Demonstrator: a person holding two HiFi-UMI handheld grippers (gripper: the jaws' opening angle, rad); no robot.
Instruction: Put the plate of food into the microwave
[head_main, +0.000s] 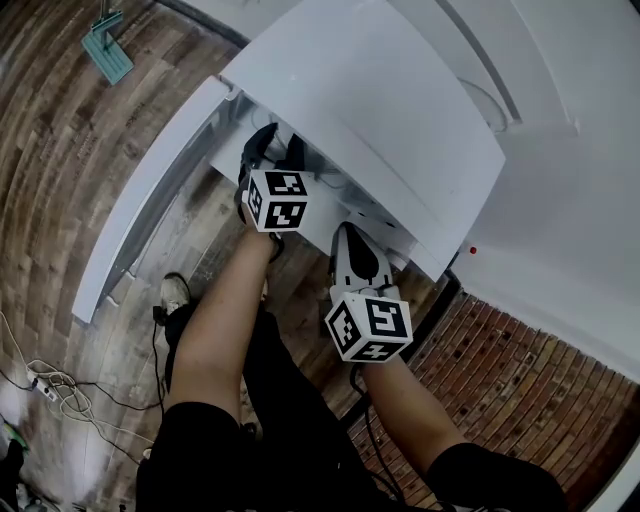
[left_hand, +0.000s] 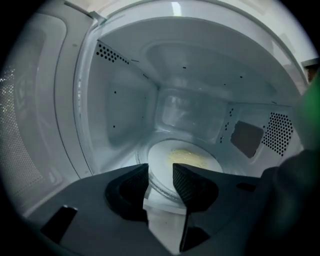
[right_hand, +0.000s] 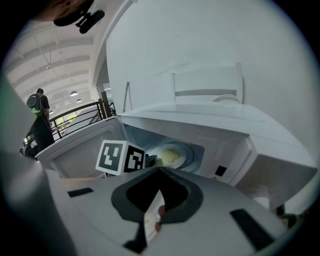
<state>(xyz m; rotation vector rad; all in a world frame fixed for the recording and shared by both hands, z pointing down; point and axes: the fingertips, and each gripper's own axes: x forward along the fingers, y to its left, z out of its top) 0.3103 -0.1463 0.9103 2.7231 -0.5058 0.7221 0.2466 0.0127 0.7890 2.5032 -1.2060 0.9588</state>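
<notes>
The white microwave (head_main: 370, 100) stands with its door (head_main: 150, 190) swung open to the left. Inside, a white plate of pale yellow food (left_hand: 187, 159) lies on the glass turntable; it also shows as the plate (right_hand: 170, 156) through the doorway in the right gripper view. My left gripper (left_hand: 161, 182) reaches into the opening, open, its pads apart just in front of the plate's near rim and not pressing on it. In the head view the left gripper (head_main: 272, 145) is at the cavity mouth. My right gripper (right_hand: 160, 172) hangs back outside, below the microwave's front, shut and empty; the right gripper (head_main: 347, 235) is right of the left one.
The open door (left_hand: 35, 125) stands close on the left of my left gripper. A brick wall (head_main: 500, 390) runs at lower right. Cables and a power strip (head_main: 50, 385) lie on the wooden floor. A person (right_hand: 37, 102) stands far off by a railing.
</notes>
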